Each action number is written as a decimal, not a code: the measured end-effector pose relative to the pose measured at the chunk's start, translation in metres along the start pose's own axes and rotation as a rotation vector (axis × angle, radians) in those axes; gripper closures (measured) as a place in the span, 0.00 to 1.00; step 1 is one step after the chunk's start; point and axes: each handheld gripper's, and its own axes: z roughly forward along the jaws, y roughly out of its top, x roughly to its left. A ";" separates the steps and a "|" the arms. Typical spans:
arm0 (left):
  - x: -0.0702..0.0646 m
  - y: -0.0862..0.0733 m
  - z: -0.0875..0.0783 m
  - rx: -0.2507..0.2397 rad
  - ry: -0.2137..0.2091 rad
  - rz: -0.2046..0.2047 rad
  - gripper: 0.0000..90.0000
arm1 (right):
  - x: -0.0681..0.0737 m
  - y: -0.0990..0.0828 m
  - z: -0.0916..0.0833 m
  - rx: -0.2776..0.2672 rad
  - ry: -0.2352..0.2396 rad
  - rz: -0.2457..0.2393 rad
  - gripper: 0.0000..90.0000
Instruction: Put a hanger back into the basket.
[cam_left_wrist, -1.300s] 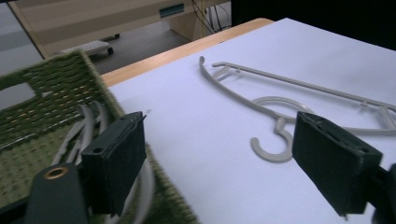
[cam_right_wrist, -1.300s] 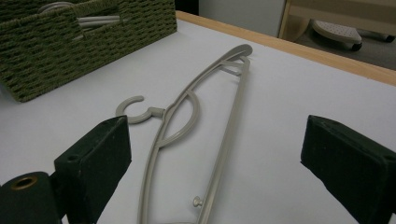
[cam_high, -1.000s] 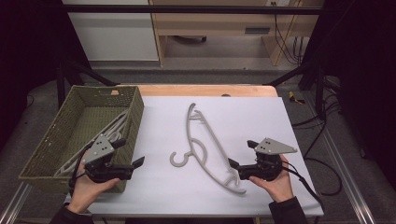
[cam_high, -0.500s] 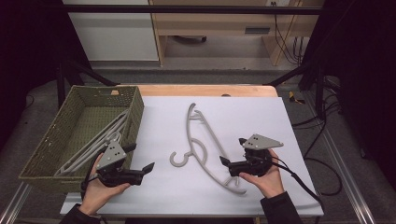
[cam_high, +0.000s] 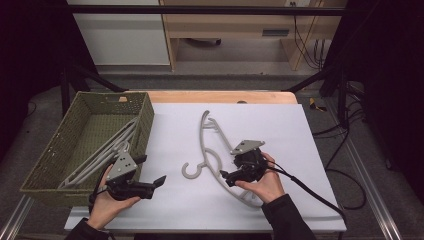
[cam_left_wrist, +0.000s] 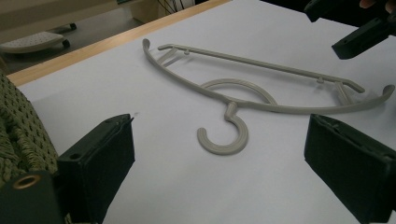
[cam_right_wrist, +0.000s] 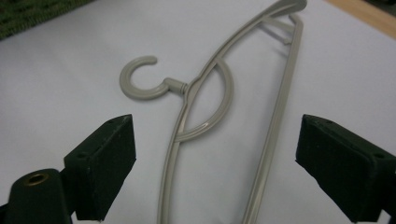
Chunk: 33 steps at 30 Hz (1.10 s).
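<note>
Surface: white sheet covering a wooden table, dark room around it.
Hanger: grey plastic hanger flat on the sheet, mid-table, hook curling toward the basket side.
Right gripper: right gripper low over the hanger's near arm; its jaws straddle the curved arm and straight bar in the right gripper view. They have just been closing slightly but stand wide apart, pads clear of the plastic.
Left gripper: left gripper near the sheet's front edge, aimed at the hook, jaws spread wide with nothing between them.
Basket: green woven basket at the table's left, more grey hangers lying inside.
</note>
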 end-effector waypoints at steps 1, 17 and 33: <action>-0.001 0.000 0.000 0.004 -0.002 0.004 0.09 | 0.000 0.000 0.000 0.000 0.000 0.000 0.16; -0.004 0.003 -0.003 -0.004 -0.008 0.017 0.07 | 0.012 0.018 0.049 0.203 0.041 -0.002 0.42; -0.006 0.003 -0.004 -0.001 -0.012 0.025 0.07 | 0.022 0.004 0.079 0.343 0.060 0.020 0.64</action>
